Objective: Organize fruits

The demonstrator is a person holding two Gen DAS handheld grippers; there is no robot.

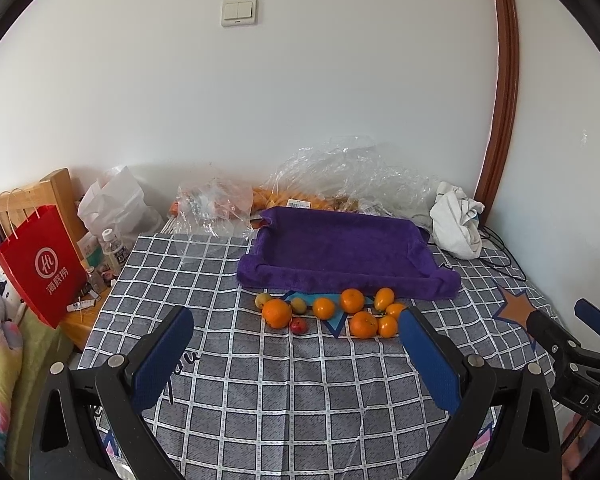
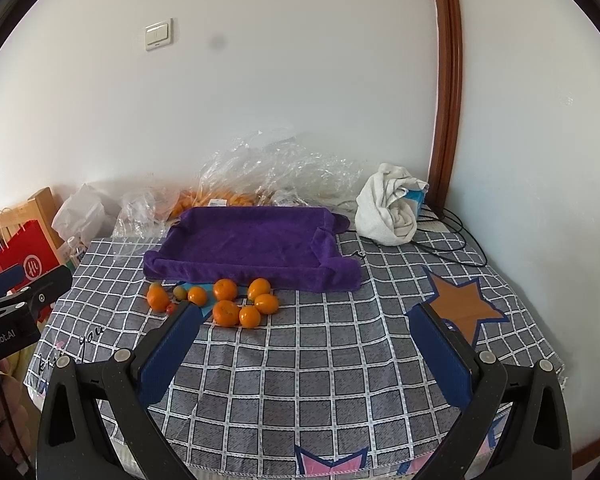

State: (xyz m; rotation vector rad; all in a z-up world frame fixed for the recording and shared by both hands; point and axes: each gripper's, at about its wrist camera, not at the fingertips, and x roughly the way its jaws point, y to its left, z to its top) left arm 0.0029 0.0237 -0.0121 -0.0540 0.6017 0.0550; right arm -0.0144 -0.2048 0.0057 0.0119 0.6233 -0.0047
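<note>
Beyond left hand-held gripper, fruits, seemingly clear of fingers

wall: plain white, even daylight | switch: double, on wall | door frame: brown wood, right | table: grey checked cloth w/ star patches | chair: light wood, far left by wall | cables: black, rear right corner

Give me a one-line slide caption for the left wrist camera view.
Open left gripper hovers over a checked tablecloth, facing loose oranges beside an empty purple tray.
</note>
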